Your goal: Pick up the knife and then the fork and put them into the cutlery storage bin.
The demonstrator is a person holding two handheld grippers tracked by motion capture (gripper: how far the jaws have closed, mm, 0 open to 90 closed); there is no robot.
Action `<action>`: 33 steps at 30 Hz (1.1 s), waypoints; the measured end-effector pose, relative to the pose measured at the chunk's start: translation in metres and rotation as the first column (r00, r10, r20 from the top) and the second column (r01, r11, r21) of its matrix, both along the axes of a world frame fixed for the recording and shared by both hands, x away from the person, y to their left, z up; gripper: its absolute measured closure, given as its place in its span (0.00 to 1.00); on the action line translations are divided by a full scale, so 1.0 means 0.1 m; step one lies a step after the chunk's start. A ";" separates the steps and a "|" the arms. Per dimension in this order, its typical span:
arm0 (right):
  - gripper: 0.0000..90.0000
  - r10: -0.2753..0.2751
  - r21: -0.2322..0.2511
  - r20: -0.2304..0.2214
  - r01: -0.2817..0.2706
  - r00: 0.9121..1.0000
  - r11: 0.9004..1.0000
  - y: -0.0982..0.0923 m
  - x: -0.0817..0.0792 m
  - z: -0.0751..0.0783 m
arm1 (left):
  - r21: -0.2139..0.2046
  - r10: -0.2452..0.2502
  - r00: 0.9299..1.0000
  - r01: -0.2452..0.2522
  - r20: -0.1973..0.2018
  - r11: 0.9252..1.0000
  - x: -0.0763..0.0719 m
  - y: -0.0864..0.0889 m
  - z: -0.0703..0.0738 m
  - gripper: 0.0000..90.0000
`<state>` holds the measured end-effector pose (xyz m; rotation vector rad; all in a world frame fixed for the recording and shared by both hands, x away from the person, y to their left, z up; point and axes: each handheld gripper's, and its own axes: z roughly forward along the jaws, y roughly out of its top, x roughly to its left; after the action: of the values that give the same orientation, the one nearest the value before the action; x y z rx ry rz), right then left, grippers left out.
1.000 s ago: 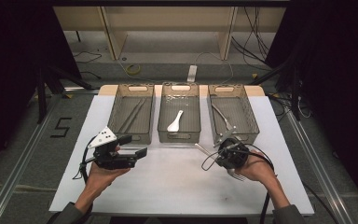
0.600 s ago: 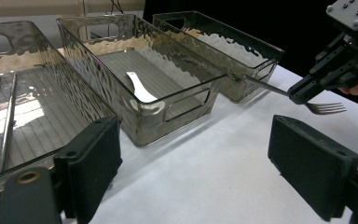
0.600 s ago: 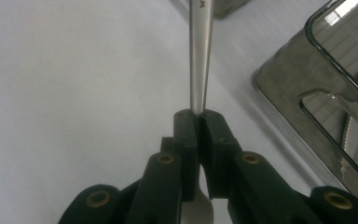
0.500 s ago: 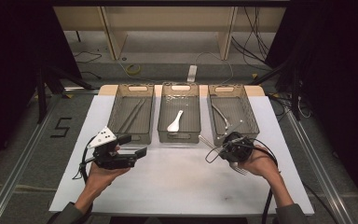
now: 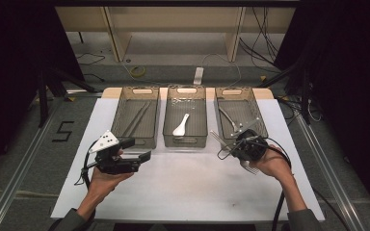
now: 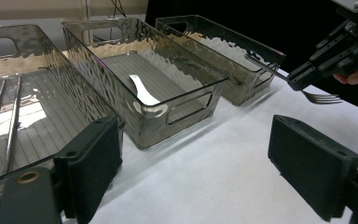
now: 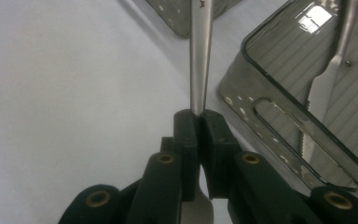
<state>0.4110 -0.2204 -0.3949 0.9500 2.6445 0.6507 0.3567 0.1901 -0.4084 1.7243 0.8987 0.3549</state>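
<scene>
Near front corner of right bin [image 5: 241, 115], right claw [image 5: 231, 147] clamped on fork [image 6: 319, 97] handle, fork off table [image 5: 183, 183], tines toward person. Left claw [image 5: 137, 150] apart, empty, near left bin [image 5: 137, 118]. White spoon [image 5: 180, 126] in middle bin [image 5: 186, 118].

slim metal fork [image 7: 200, 56], plain polished silver, clamped near mid-handle between the closed jaws of the right gripper [image 7: 199, 116]. lifted clear of the white desk [image 5: 188, 192], roughly level, tines [image 6: 324, 98] toward the person's side, handle end toward the near corner of the right-hand smoky clear bin [image 5: 255, 115], just outside its front wall.
</scene>
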 end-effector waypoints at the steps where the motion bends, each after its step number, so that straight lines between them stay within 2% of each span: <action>1: 0.95 -0.003 0.004 0.003 0.003 1.000 1.000 -0.01 0.01 0.00 | 0.001 0.000 1.000 0.000 0.000 1.000 0.00 0.00 0.00 0.18; 4: 0.95 -0.025 0.005 0.000 0.025 1.000 1.000 -0.04 0.02 0.02 | -0.002 0.002 1.000 -0.002 0.001 1.000 0.00 0.00 0.00 0.18; 5: 0.95 -0.017 0.003 0.010 0.017 1.000 1.000 -0.05 0.04 0.03 | -0.003 0.003 1.000 -0.003 0.001 1.000 0.00 0.01 0.00 0.18; 11: 0.95 -0.059 0.028 0.034 0.058 0.998 0.998 -0.13 0.16 0.12 | -0.004 0.006 1.000 -0.006 0.001 1.000 0.00 0.01 0.00 0.18; 15: 0.95 -0.079 0.020 0.044 0.078 0.996 0.997 -0.16 0.29 0.19 | -0.006 0.007 1.000 -0.007 -0.001 1.000 0.01 0.01 0.00 0.18; 20: 0.95 -0.122 0.035 0.062 0.120 0.991 0.992 -0.21 0.45 0.32 | -0.006 0.007 1.000 -0.007 -0.002 1.000 0.01 0.01 0.00 0.18; 26: 0.95 -0.155 0.020 0.080 0.154 0.985 0.988 -0.25 0.67 0.42 | -0.008 0.009 1.000 -0.009 0.000 1.000 0.01 0.01 0.00 0.18; 33: 0.95 -0.201 0.016 0.095 0.200 0.975 0.980 -0.30 0.91 0.48 | -0.010 0.004 1.000 -0.004 0.001 1.000 0.01 0.01 0.00 0.18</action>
<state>0.5018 -0.2507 -0.3467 1.1395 2.4241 0.6396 0.3575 0.1908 -0.4087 1.7130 0.9021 0.3531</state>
